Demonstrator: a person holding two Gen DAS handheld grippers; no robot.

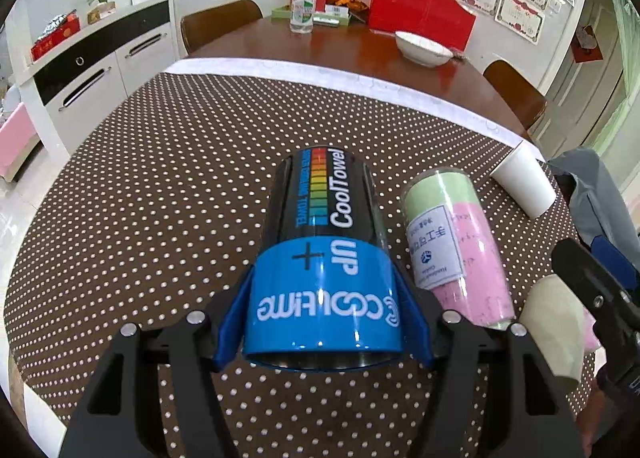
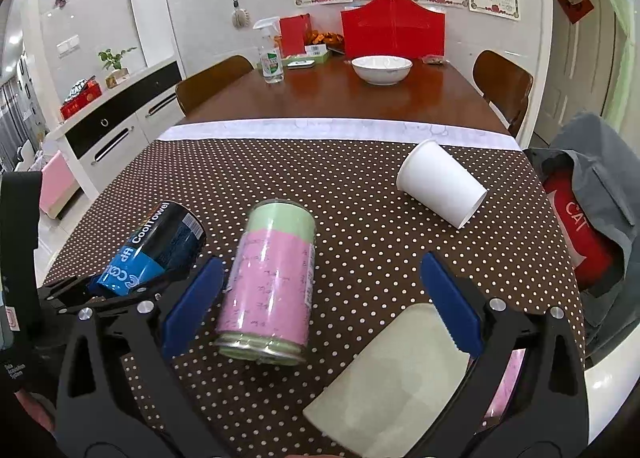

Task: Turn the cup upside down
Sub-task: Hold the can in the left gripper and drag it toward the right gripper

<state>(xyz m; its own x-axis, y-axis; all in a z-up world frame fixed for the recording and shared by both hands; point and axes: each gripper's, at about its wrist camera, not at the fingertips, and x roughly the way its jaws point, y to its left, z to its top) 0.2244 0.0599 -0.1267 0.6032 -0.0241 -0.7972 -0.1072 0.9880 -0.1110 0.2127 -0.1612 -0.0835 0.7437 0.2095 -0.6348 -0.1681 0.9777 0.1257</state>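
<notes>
My left gripper (image 1: 324, 318) is shut on a blue and black "CoolTowel" cup (image 1: 326, 258), which lies tilted with its open mouth toward the camera, over the dotted cloth. The same cup shows at the left of the right wrist view (image 2: 160, 250), held in the left gripper's jaws. My right gripper (image 2: 316, 306) is open and empty; a pink and green cylinder cup (image 2: 272, 282) lies on its side between and just ahead of its fingers. A white paper cup (image 2: 442, 185) lies on its side farther right, also seen in the left wrist view (image 1: 522, 181).
A pale cream card or pad (image 2: 400, 374) lies under the right gripper. A brown dotted cloth (image 2: 360, 177) covers the near table. Farther back stand a white bowl (image 2: 382, 67), a spray bottle (image 2: 272, 53) and a red holder (image 2: 392, 27). A grey and red bag (image 2: 588, 209) sits right.
</notes>
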